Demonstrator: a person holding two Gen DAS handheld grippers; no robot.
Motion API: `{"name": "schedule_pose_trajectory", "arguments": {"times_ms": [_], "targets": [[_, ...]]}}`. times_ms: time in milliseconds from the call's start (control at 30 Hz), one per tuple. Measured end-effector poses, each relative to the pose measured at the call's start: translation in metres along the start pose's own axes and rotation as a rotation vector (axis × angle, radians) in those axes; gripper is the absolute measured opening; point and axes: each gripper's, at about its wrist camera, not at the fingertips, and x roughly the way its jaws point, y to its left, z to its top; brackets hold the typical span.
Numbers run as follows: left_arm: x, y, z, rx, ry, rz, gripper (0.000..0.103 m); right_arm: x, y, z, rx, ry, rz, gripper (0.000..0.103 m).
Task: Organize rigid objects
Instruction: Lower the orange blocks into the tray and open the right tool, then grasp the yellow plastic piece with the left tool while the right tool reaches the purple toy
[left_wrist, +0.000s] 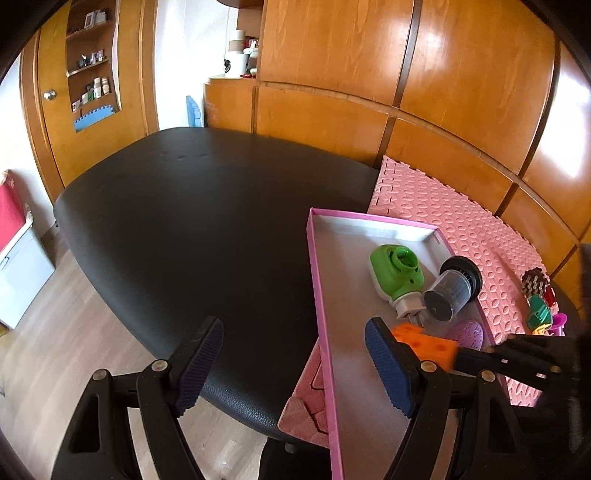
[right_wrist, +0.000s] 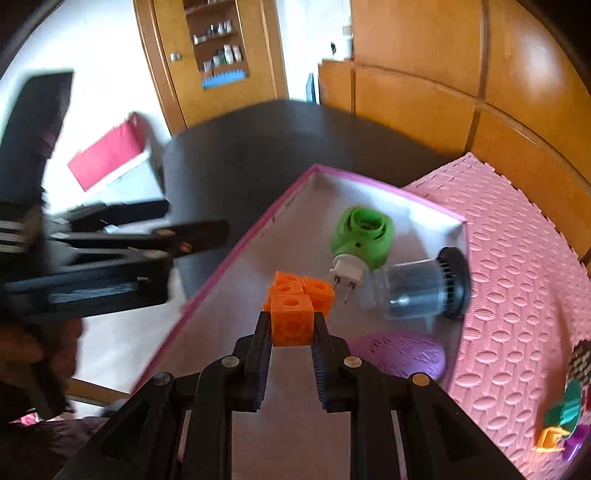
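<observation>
My right gripper (right_wrist: 292, 325) is shut on an orange block of linked cubes (right_wrist: 295, 310), held above the pink-rimmed tray (right_wrist: 258, 229). From the left wrist view the same orange block (left_wrist: 428, 345) shows behind my right fingers. In the tray lie a green plug-in device (right_wrist: 364, 236), a clear jar with a black lid (right_wrist: 424, 291) and a purple textured oval (right_wrist: 399, 354). My left gripper (left_wrist: 291, 365) is open and empty, straddling the tray's left rim (left_wrist: 316, 280) over the black table (left_wrist: 192, 221).
A pink foam mat (right_wrist: 517, 277) lies right of the tray, with small colourful toys (right_wrist: 565, 421) at its right edge. Wooden panelling (left_wrist: 369, 92) backs the table. A red-lidded bin (right_wrist: 110, 155) stands on the floor to the left.
</observation>
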Motion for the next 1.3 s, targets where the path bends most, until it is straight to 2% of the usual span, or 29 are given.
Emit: {"name": "schedule_pose_trajectory", "arguments": {"times_ms": [100,167,267,333,400,633,733,967,1300], "targets": [[0.001,0.0,-0.001,0.0,0.003,-0.005,0.079,0.016,-0.003,-0.003,0.013,0.041,-0.031,0.029],[0.0,0.0,-0.001,0.002,-0.001,-0.008,0.08,0.017,-0.008,-0.006,0.043,0.047,-0.007,0.037],[0.0,0.0,0.0,0.003,-0.002,-0.008,0.08,0.0,-0.014,-0.012,0.077,0.006,0.025,0.047],[0.0,-0.001,0.0,0.005,-0.001,-0.008,0.08,-0.015,-0.017,-0.015,0.096,-0.029,0.017,0.063],[-0.001,-0.003,0.0,0.015,-0.003,-0.002,0.08,-0.026,-0.02,-0.017,0.112,-0.054,0.01,0.069],[-0.009,-0.013,0.001,0.053,-0.026,0.004,0.08,-0.07,-0.048,-0.027,0.185,-0.158,-0.102,0.079],[-0.013,-0.022,0.002,0.081,-0.038,-0.001,0.085,-0.085,-0.065,-0.035,0.219,-0.18,-0.148,0.078],[-0.016,-0.053,0.003,0.167,-0.039,-0.024,0.087,-0.113,-0.122,-0.058,0.325,-0.191,-0.247,0.079],[-0.018,-0.105,0.001,0.292,-0.029,-0.082,0.087,-0.165,-0.216,-0.115,0.548,-0.213,-0.437,0.079]]}}
